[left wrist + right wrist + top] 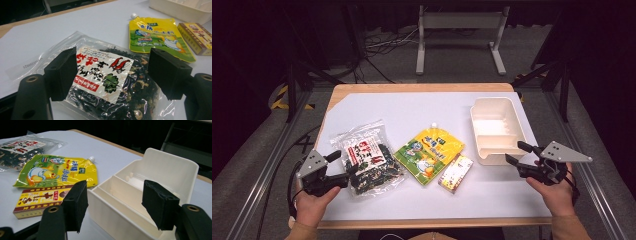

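— Four things are laid out on the white table point(422, 107): a clear bag of dried seaweed point(368, 157), a yellow spouted pouch point(428, 152), a small yellow box point(455, 173) and a cream divided tray point(495, 128). What is added by the gripper views?

— From the left gripper point(112, 72) view, red shrimp drawings on the seaweed bag's point(110, 85) label are made out, which are lost from above. From the right gripper point(115, 205) view, the tray's point(172, 167) inner partitions are seen side-on.

— And what is cut off?

— The bag's near edge is hidden behind the left jaws; the tray's near corner is covered by the right jaws. Print on the pouch point(60, 170) and box point(37, 201) cannot be read.

— How are the jaws held?

— Both pairs are spread wide, nothing between them. The left gripper point(339, 167) is poised at the bag's left edge, the right gripper point(518, 152) just beside the tray's near right corner.

— Orientation?

— The pouch's long axis is set diagonally, spout toward the far side; the tray's runs away from the person.
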`<action>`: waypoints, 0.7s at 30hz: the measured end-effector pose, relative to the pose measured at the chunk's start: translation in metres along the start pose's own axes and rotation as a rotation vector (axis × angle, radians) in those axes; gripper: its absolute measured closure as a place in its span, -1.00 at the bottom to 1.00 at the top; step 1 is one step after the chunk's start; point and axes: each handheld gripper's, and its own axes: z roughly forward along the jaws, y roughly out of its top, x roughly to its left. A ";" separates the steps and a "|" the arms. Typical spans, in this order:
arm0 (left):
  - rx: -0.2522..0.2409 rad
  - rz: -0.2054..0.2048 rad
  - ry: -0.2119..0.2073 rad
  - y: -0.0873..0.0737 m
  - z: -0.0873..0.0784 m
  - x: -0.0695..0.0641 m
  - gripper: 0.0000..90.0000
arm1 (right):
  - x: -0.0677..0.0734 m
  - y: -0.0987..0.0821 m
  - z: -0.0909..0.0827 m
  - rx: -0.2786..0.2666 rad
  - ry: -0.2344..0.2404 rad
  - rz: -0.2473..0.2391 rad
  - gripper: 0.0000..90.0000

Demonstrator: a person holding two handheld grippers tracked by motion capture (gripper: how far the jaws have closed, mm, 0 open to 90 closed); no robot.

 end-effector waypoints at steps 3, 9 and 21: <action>0.003 0.007 -0.007 0.005 0.001 -0.001 -0.48 | -0.001 0.003 0.001 -0.005 -0.001 0.003 -0.19; 0.014 -0.035 -0.033 0.024 0.002 0.005 -0.41 | 0.001 0.006 0.001 0.003 0.012 -0.004 -0.20; 0.001 -0.046 -0.002 0.061 0.029 0.027 -0.44 | -0.001 0.003 0.005 0.010 0.030 0.026 -0.15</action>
